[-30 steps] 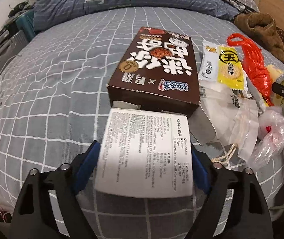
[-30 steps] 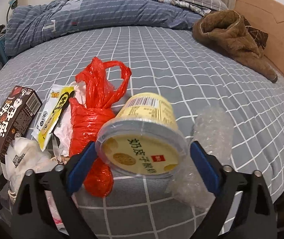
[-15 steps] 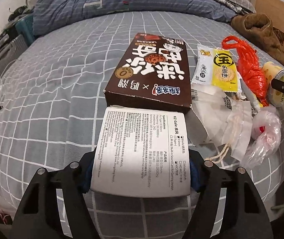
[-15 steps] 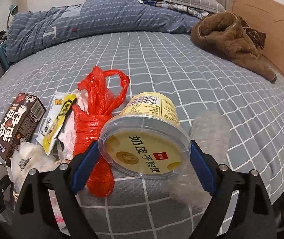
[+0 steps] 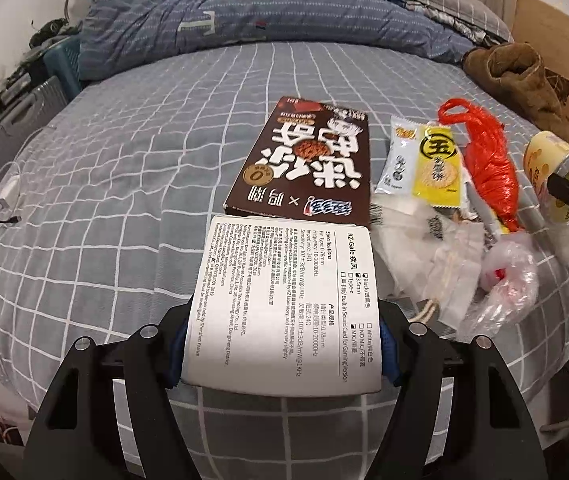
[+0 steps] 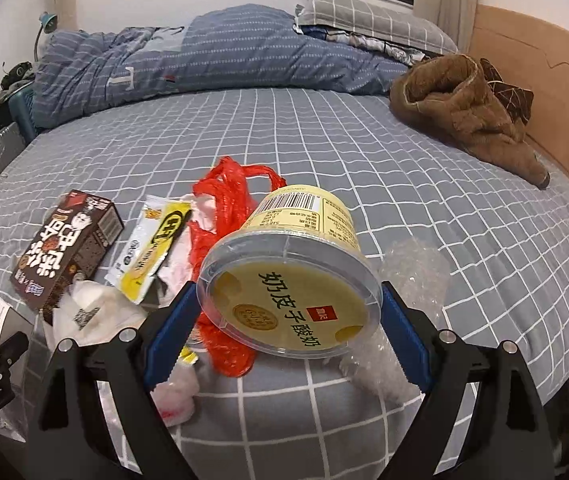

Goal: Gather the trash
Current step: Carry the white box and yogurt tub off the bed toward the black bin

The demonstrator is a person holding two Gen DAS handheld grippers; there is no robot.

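So a second back the left gripper (image 5: 282,346) had its jaws wide around the white box (image 5: 284,304), not pinching. Now the pads are squeezed onto both side edges, so it's clamped. The box's far end also looks to be off the bed compared with before, so I'd say that piece is picked up and just needs to go wherever the trash goes. No bin in either view, can't say where that is.

Moving right in the left view: brown box (image 5: 304,160) at 12 o'clock from the white one, touching its far edge or nearly. Then the yellow wrapper (image 5: 436,168) at about 1, red bag (image 5: 488,160) beside it, and a heap of white and clear plastic (image 5: 500,280) at 3.

Right gripper (image 6: 288,320) was already pinching the yogurt cup (image 6: 296,280) a second ago and hasn't loosened, pads on the lid rim both sides, cup tilted with the lid facing the camera. It sits higher over the red bag than before, so lifted too, I reckon. Bubble wrap (image 6: 412,272) lies at 3 o'clock from the cup, still to be collected.

Surface is a bed (image 6: 324,140) with a grey white-grid sheet, soft, so stuff sinks a bit. Blue duvet (image 6: 204,52) bunched at the far end, brown garment (image 6: 464,104) at 2 o'clock by the wooden headboard (image 6: 544,80), clutter and cables off the left edge.
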